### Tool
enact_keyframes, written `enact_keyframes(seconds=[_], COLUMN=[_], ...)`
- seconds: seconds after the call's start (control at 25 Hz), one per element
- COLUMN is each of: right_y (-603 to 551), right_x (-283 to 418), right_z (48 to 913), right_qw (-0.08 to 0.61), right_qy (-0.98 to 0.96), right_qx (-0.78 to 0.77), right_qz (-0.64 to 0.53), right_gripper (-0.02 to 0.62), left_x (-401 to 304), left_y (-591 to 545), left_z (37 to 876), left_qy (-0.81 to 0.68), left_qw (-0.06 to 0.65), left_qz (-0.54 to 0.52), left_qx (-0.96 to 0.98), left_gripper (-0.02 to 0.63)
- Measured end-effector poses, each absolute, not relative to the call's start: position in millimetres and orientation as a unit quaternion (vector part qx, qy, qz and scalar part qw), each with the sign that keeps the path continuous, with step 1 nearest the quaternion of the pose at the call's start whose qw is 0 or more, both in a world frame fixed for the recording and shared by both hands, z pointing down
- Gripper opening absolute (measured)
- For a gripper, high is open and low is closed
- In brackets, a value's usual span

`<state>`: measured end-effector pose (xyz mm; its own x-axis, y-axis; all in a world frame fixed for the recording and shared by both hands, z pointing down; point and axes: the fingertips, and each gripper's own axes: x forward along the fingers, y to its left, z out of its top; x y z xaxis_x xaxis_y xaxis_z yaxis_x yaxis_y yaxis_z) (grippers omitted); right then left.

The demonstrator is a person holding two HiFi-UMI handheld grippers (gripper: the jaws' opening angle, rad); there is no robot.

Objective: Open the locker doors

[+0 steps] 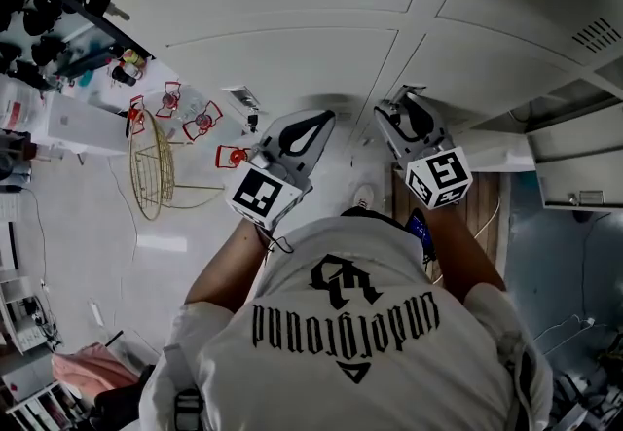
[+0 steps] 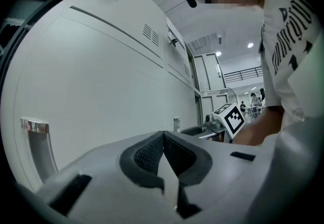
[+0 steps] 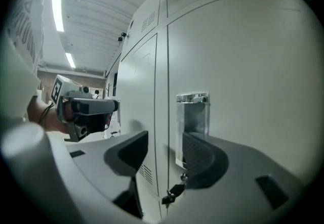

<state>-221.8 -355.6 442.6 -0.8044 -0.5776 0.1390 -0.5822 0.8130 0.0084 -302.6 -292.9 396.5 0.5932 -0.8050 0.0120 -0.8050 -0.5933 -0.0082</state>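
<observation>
**While my right jaws stand wide at a locker handle, my left ones are pressed together**

Where my right gripper [image 3: 164, 153] looks along its own jaws, the two dark, ribbed rubber pads [image 3: 132, 151] stand wide apart with nothing pinched between them. In the gap runs the vertical seam between two smooth, matt, grey-white sheet-metal locker doors [image 3: 243, 66], which lie flush and closed. At about one o'clock from the gap sits a bright, rectangular recessed handle [image 3: 192, 114]. Its lower end is hidden behind the right-hand pad, and I cannot tell whether the pad touches it. At six o'clock a small dark key [image 3: 173, 191] hangs from a lock, partly cut off by the gripper's pale plastic body.

My left gripper [image 2: 163, 139] has its mesh-textured pads closed tip to tip and holds nothing. At nine o'clock from it, another shiny handle is set in a flat door, its bottom cut off by the gripper body. Narrow louvred vent slots [image 2: 150, 33] sit near twelve o'clock.

In the head view, both grippers point at the lockers at twelve o'clock, and my white printed shirt [image 1: 360, 341] covers the floor below.
</observation>
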Motion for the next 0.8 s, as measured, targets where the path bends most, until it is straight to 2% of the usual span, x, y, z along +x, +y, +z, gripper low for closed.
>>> enact_keyframes(seconds=[0.16,0.4,0.6,0.8], right_y=[-351.2,-331.0,-306.0,-281.4], right_x=[-222.4,-215.8,-202.9,-180.7], right_z=[441.8,445.5,445.8,446.7], right_qw=[0.078,0.078,0.079,0.083], right_qy=[-0.948,-0.941,-0.930,-0.913], right_qx=[0.309,0.328,0.360,0.399], right_qz=[0.011,0.012,0.008,0.004], right_gripper=[0.241,0.241,0.238,0.205], left_x=[-304.9,-307.0,-305.6,-297.7], left_y=[-283.9,-261.0,-239.1,-215.9], left_z=[393.3,394.2,393.1,393.3], left_qy=[0.450,0.442,0.425,0.398], left_qw=[0.001,0.005,0.009,0.010], left_qz=[-0.007,-0.006,-0.007,-0.008], left_qx=[-0.893,-0.897,-0.905,-0.917], left_gripper=[0.008,0.008,0.008,0.008])
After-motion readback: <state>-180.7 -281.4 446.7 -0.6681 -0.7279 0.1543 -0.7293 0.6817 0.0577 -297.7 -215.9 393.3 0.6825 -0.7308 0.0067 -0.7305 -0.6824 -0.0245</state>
